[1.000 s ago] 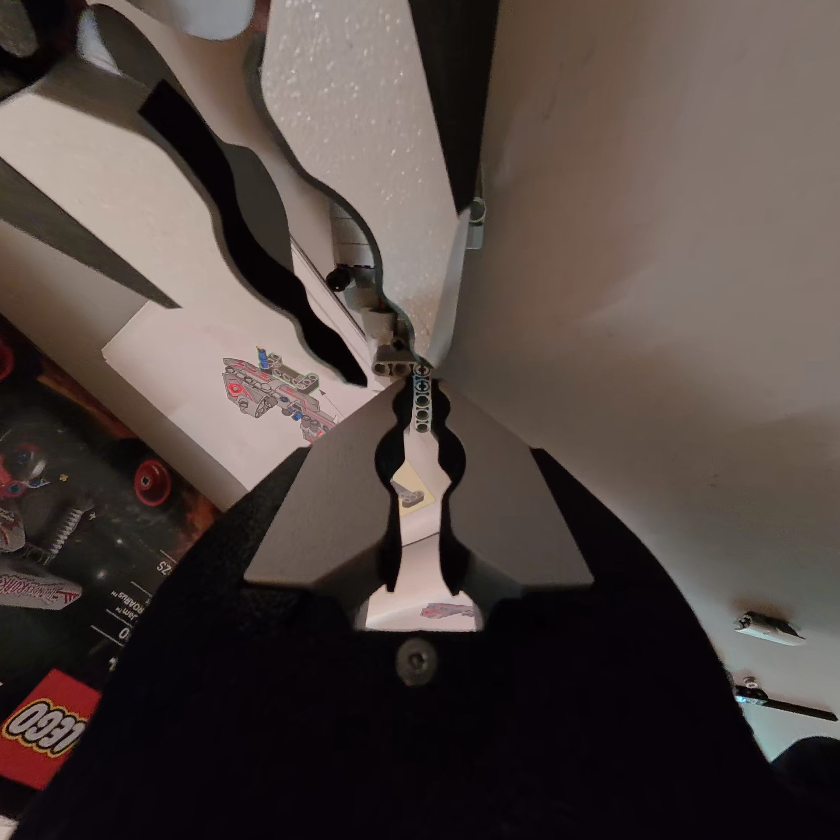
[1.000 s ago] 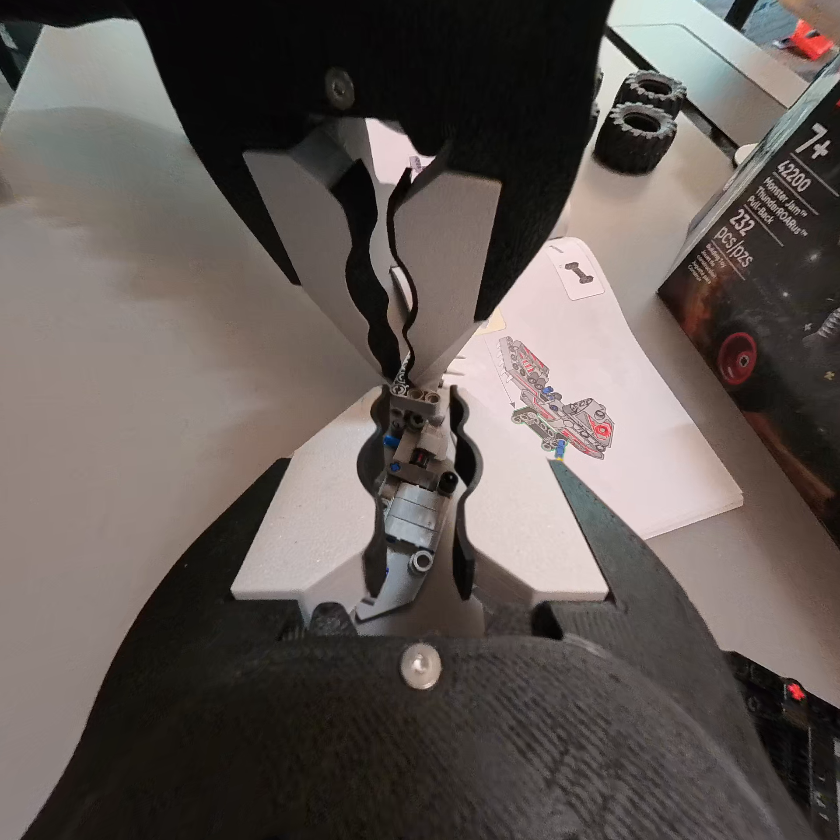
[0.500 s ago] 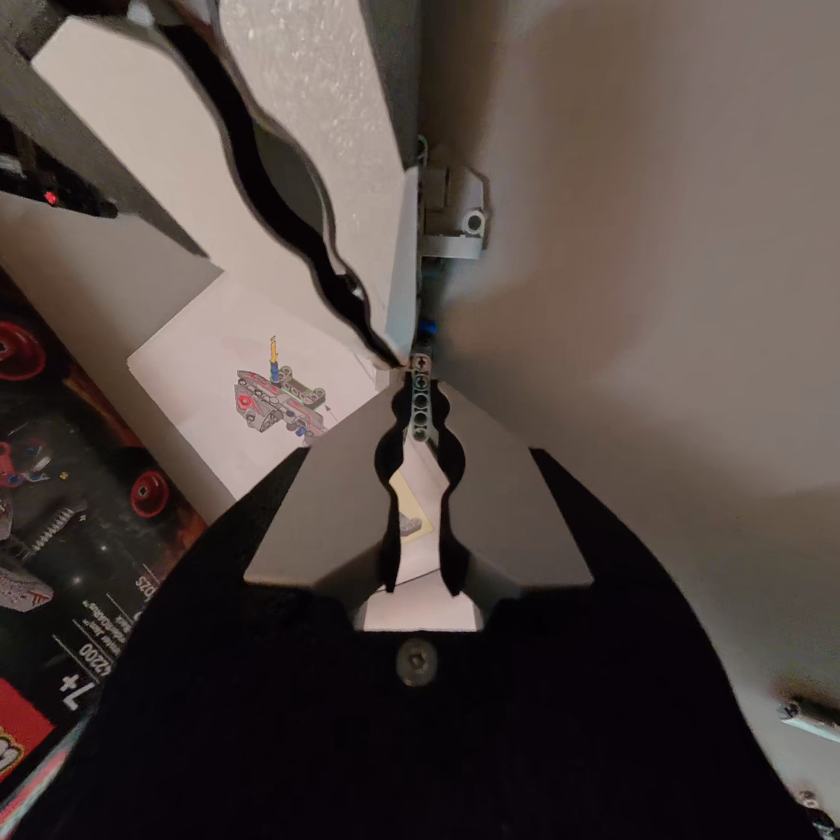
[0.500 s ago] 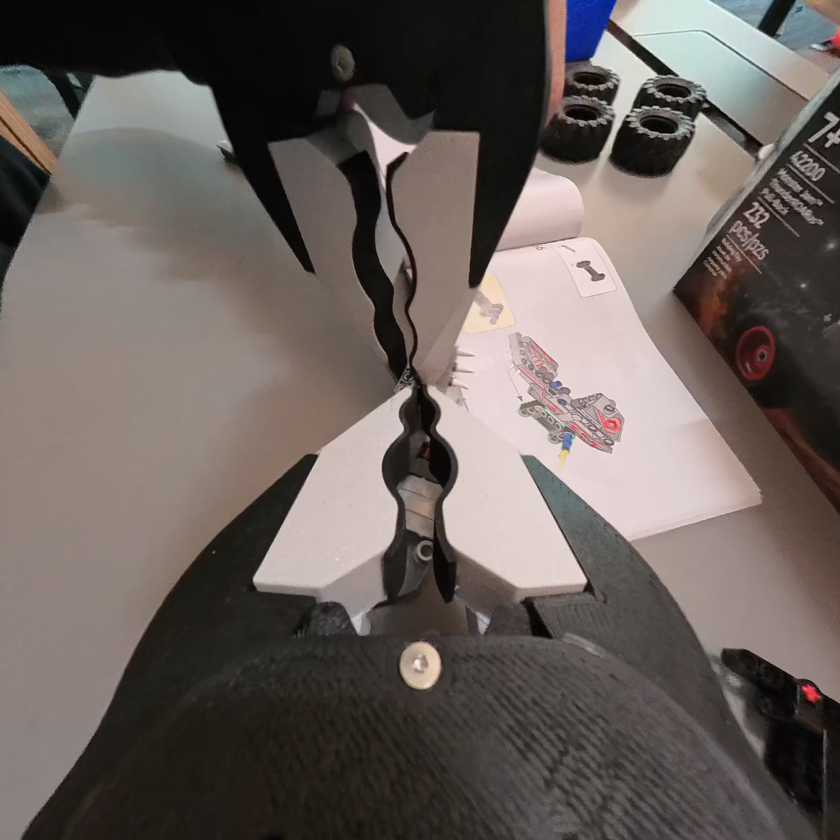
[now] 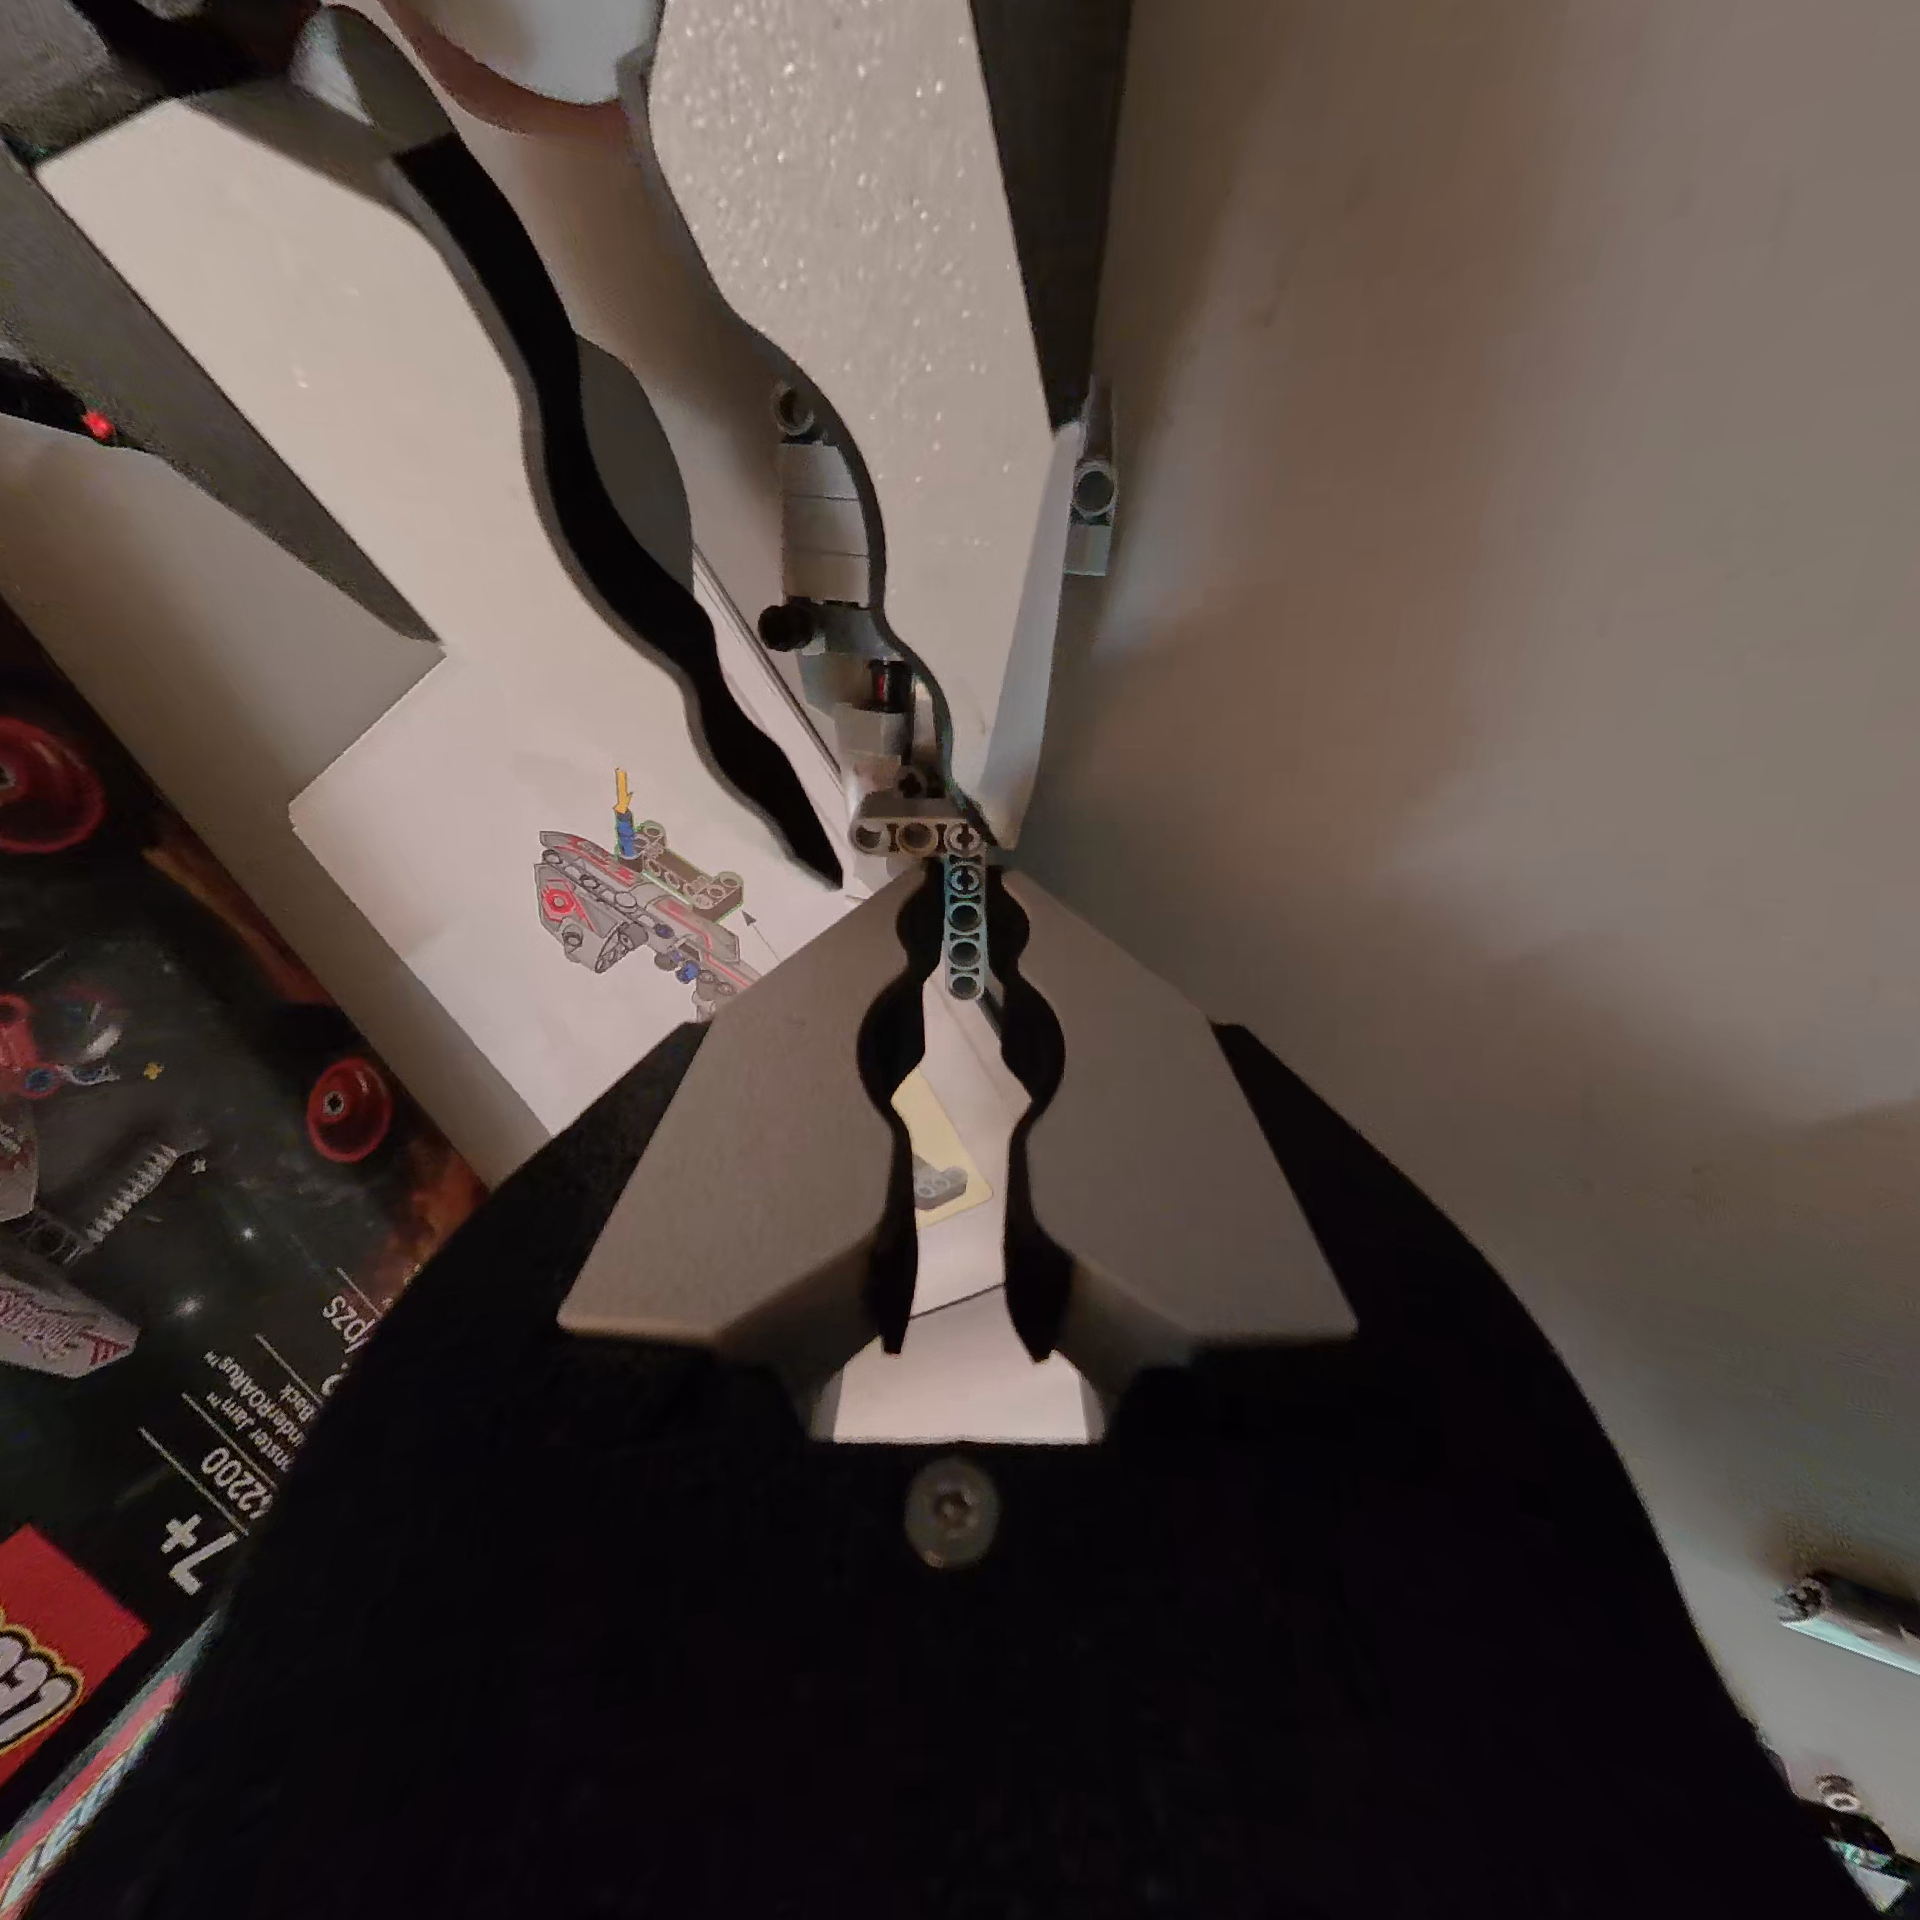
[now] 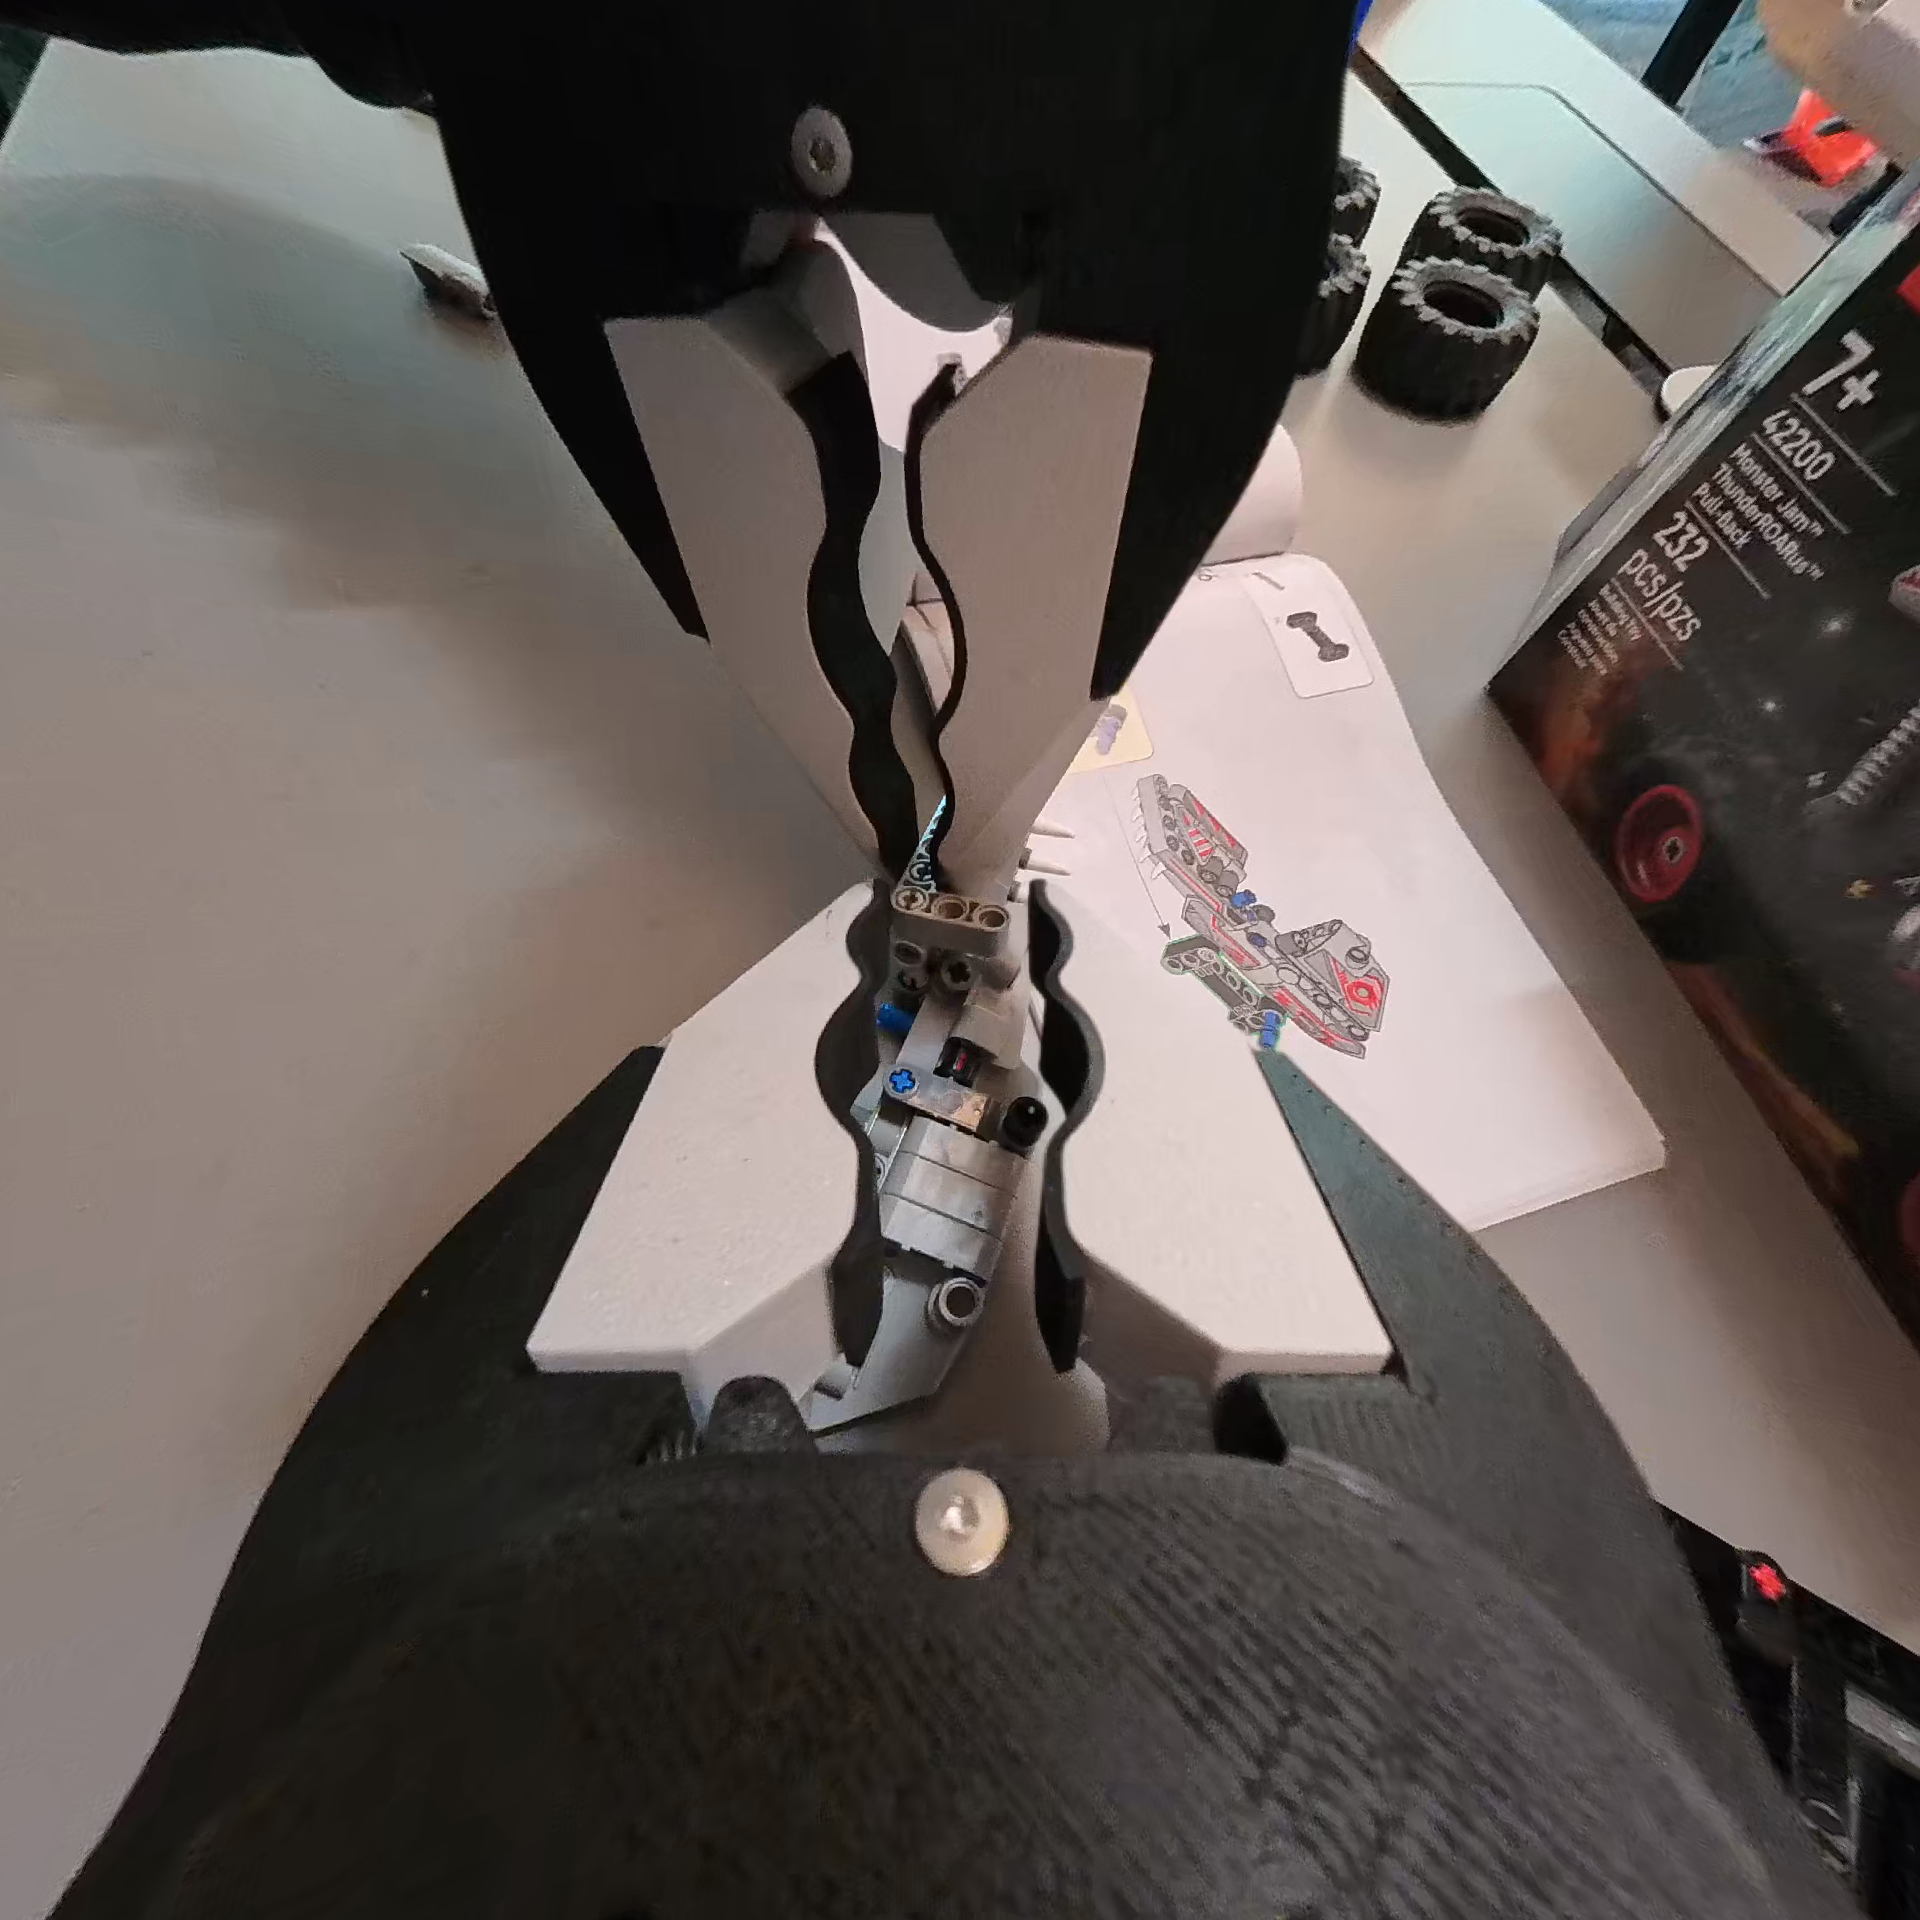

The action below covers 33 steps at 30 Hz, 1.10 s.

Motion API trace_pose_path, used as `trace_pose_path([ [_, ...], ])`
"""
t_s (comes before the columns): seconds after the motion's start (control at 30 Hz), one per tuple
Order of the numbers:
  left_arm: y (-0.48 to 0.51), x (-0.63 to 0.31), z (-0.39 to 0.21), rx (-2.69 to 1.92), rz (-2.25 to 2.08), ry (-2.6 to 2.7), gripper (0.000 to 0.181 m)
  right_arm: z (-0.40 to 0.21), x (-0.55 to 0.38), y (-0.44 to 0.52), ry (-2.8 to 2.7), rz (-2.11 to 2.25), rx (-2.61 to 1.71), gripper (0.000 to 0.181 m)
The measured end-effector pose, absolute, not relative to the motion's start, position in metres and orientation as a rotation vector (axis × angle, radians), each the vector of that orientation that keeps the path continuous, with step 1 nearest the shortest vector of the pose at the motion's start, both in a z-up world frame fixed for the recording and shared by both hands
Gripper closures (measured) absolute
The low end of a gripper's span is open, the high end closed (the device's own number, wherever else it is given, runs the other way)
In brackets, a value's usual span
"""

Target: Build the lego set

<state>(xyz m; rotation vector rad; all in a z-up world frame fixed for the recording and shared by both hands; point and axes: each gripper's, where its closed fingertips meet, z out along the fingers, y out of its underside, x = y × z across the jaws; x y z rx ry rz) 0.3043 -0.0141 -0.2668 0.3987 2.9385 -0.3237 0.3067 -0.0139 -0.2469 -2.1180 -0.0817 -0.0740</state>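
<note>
My left gripper (image 5: 964,883) is shut on a thin grey beam (image 5: 964,935) with a row of holes. My right gripper (image 6: 951,904) is shut on a grey lego assembly (image 6: 935,1122) with blue pins and a black pin, held lengthwise between its fingers. The two grippers meet tip to tip above the table. The beam's far end touches the light grey cross beam (image 5: 914,834) at the front of the assembly. In the right wrist view the left gripper (image 6: 935,862) comes down from the top, and only a sliver of the thin beam (image 6: 928,844) shows.
An open instruction booklet (image 6: 1299,831) lies under the grippers on the grey table (image 6: 312,727). The dark set box (image 6: 1766,727) stands to the right of it. Black tyres (image 6: 1455,301) sit at the far right. Small loose parts (image 5: 1849,1631) lie on the table. My left and right fingertips are right by each other.
The right gripper has turned with the assembly, so the assembly's side and cross beam show again. The thin beam stays at the assembly's front end.
</note>
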Motion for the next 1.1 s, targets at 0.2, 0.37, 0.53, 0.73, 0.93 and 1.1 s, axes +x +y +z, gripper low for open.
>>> trace_pose_path([
  [0.2,-0.0151,0.3043,-0.2667,0.406,-0.313,2.944,0.176,-0.2485,0.3051,-0.0156,-0.115,-0.084,-2.137,0.161],
  [0.37,-0.0197,0.3042,-0.2662,0.404,-0.370,2.933,0.176,-0.2492,0.3054,-0.0204,-0.120,-0.065,-2.140,0.161],
  [0.53,-0.0218,0.3035,-0.2656,0.385,-0.466,2.923,0.175,-0.2493,0.3061,-0.0223,-0.107,-0.038,-2.132,0.161],
  [0.73,-0.0212,0.3036,-0.2615,0.356,-0.541,2.918,0.175,-0.2492,0.3061,-0.0224,-0.109,-0.037,-2.130,0.161],
  [0.93,-0.0235,0.3025,-0.2589,0.336,-0.588,2.943,0.176,-0.2493,0.3065,-0.0226,-0.104,-0.026,-2.122,0.161],
  [1.1,-0.0232,0.3033,-0.2590,0.345,-0.525,2.964,0.176,-0.2494,0.3065,-0.0228,-0.095,-0.006,-2.115,0.161],
])
